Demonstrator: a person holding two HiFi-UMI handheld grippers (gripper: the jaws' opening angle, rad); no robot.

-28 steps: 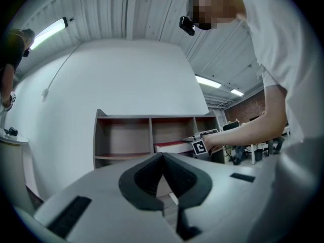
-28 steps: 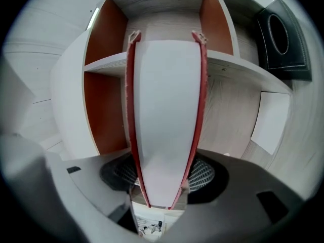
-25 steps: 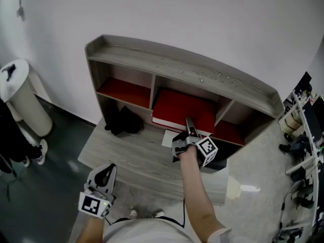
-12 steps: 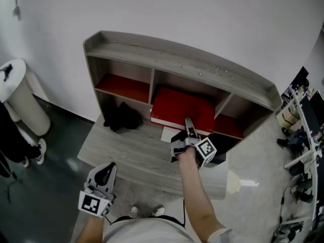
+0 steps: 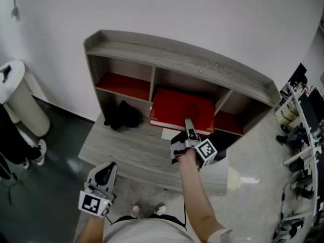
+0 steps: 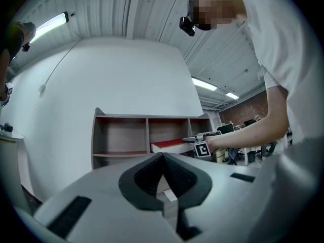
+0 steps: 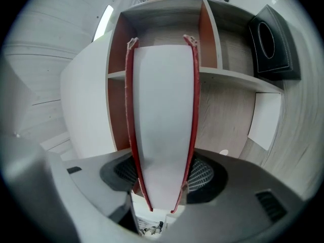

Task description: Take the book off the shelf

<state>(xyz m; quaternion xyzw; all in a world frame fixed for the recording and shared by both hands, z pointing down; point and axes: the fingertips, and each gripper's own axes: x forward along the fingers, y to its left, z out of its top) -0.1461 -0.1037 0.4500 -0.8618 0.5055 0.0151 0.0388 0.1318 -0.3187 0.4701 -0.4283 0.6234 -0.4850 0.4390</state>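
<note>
The red book (image 5: 181,108) lies flat in the middle compartment of the grey wooden shelf (image 5: 177,59), its near edge sticking out past the shelf front. My right gripper (image 5: 190,126) is shut on that edge. In the right gripper view the book (image 7: 162,110) runs away from me, white page edge between red covers, with both pads of the right gripper (image 7: 162,175) pressed on the covers. My left gripper (image 5: 104,178) hangs low at the front left, well away from the shelf, with nothing in it. In the left gripper view its black pads (image 6: 144,178) meet.
A black bundle (image 5: 123,118) lies under the shelf's left compartment on the wooden desk (image 5: 121,153). A white sheet (image 5: 169,133) lies under the book's edge. A black box (image 7: 271,39) stands right of the shelf. A white bin (image 5: 20,97) stands far left.
The book and my right gripper have hardly shifted in the head view. The left gripper stays where it was.
</note>
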